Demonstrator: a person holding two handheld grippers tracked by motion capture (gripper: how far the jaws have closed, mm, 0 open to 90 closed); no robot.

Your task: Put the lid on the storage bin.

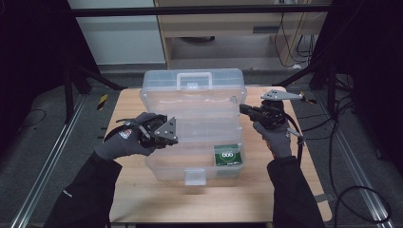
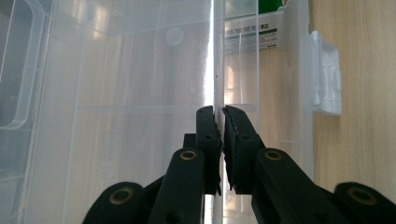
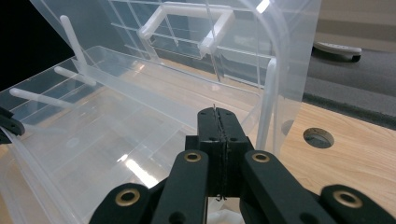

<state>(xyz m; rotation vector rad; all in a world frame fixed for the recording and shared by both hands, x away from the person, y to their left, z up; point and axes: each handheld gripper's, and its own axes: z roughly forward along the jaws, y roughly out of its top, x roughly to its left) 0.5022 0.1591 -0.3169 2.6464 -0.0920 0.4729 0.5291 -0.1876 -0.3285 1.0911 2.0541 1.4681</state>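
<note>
Now, step: steadying the open clear toolbox (image 1: 192, 137) mid-table, its lid raised on the far side.
Left gripper (image 2: 218, 112): clamped on the thin tray wall at the box's left.
Right gripper (image 3: 218, 116): jaws pressed together, empty (near the box's right rim).
Advice: hold the wall gently; it probably flexes.

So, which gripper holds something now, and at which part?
The left gripper pinches the clear box's thin wall edge. The right gripper is shut on nothing.
</note>
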